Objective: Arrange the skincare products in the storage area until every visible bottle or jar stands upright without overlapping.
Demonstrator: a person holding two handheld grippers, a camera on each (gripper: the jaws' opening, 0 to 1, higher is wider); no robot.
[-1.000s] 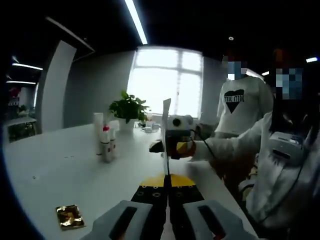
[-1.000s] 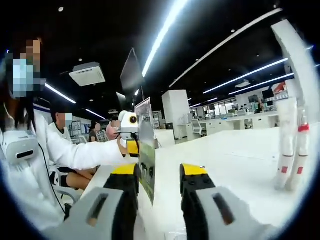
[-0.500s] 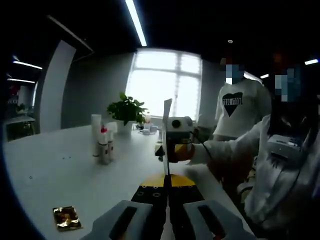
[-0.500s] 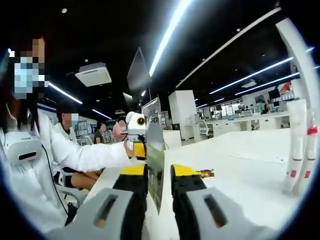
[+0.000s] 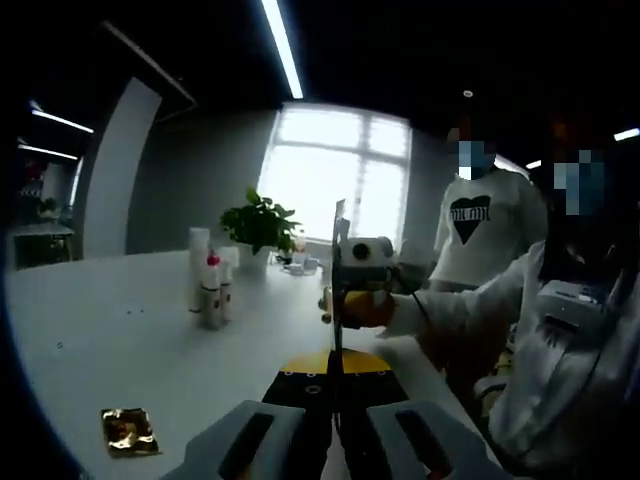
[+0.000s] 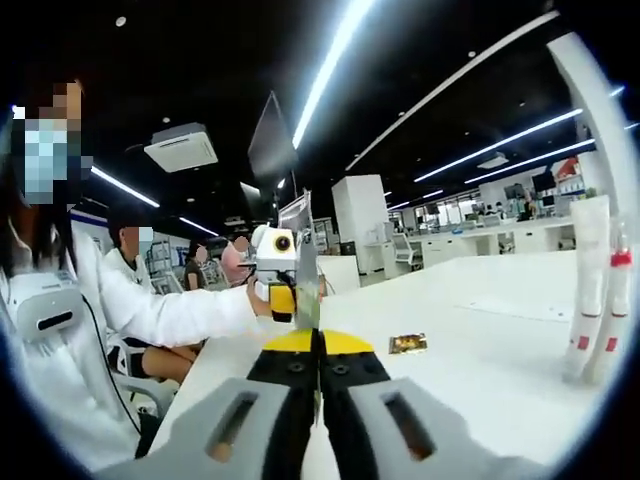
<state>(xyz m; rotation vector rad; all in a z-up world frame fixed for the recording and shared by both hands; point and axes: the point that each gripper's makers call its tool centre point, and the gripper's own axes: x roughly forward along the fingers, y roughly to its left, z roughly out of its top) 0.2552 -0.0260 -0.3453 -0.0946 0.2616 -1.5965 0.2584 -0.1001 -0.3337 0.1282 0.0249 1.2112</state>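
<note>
Wide white table (image 5: 120, 330) in a bright office, big window behind. Tall white tubes (image 5: 210, 290) standing upright together mid-table, potted plant (image 5: 262, 222) just beyond them. Thin flat sachet (image 5: 337, 270) held on edge well right of the tubes, left gripper (image 5: 336, 362) and right gripper (image 6: 317, 343) both clamped onto it. Small gold packet (image 5: 127, 432) lying flat nearer than the tubes.

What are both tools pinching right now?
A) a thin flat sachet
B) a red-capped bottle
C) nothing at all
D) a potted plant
A: the left tool and the right tool are both shut on the same thin flat sachet, which stands edge-on between them.
</note>
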